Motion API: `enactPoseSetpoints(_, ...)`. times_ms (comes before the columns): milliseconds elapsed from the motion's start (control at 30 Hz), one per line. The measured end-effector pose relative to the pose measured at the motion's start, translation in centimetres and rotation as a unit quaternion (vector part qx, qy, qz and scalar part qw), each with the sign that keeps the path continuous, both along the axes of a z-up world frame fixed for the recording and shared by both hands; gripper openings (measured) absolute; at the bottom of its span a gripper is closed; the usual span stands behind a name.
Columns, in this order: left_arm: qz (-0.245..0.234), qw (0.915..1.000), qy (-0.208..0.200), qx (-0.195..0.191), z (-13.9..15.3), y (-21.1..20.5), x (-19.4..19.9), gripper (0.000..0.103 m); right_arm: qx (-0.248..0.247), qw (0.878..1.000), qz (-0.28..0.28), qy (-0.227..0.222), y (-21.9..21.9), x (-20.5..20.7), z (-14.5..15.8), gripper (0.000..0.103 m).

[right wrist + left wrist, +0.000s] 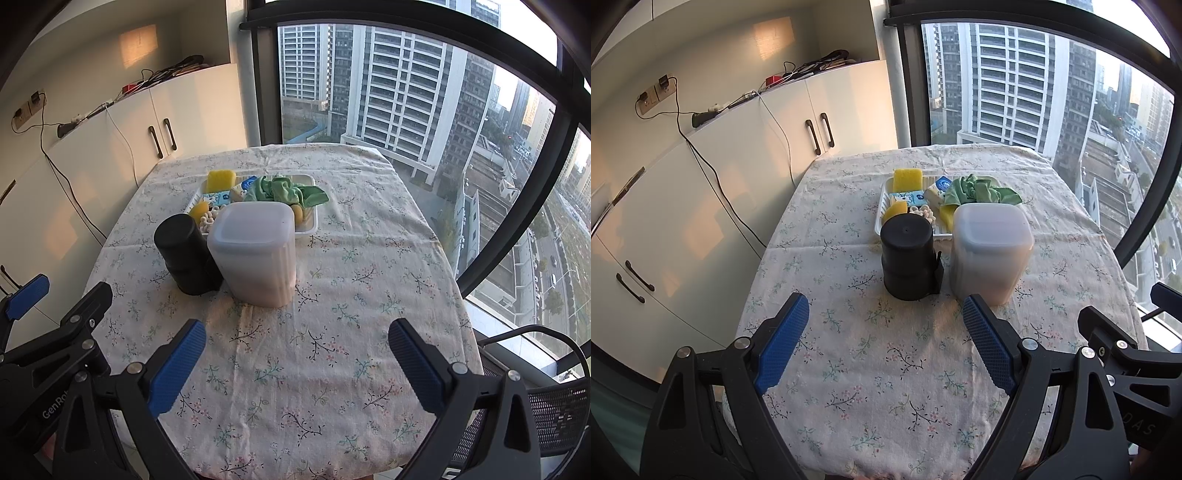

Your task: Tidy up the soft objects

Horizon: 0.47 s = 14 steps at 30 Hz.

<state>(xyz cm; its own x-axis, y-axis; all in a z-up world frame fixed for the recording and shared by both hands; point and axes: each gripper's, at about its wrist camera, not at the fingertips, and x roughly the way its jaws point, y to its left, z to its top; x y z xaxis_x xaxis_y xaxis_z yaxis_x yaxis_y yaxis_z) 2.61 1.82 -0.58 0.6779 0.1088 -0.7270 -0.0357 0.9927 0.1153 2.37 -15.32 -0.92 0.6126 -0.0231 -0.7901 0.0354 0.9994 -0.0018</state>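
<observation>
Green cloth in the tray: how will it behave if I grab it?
The green cloth is crumpled in loose folds, so it will probably hang floppy and trail. It looks light. One corner drapes over the tray rim, so it may drag across neighbouring pieces as it lifts.

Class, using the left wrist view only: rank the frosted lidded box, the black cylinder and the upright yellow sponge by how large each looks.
1. frosted lidded box
2. black cylinder
3. upright yellow sponge: smallest-looking, but it stands farthest from the camera, so its true size is unsure.

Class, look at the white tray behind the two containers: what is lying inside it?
In the white tray: yellow sponges, a green cloth, small blue packets. The black canister and lidded plastic box hide its near edge.
</observation>
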Motion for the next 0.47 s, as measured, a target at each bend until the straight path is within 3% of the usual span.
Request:
enactPoseSetpoints(333, -0.004, 1.0000, 0.003, 0.000, -0.3, 0.0, 0.2, 0.085, 0.001, 1.000, 0.000, 0.003, -0.1, 0.2, -0.4, 0.101)
enactPoseSetpoints(467, -0.019, 0.9992, 0.015, -0.031, -1.3, 0.7, 0.9, 0.085, 0.013, 1.000, -0.001, 0.010, -0.3, 0.7, -1.2, 0.101)
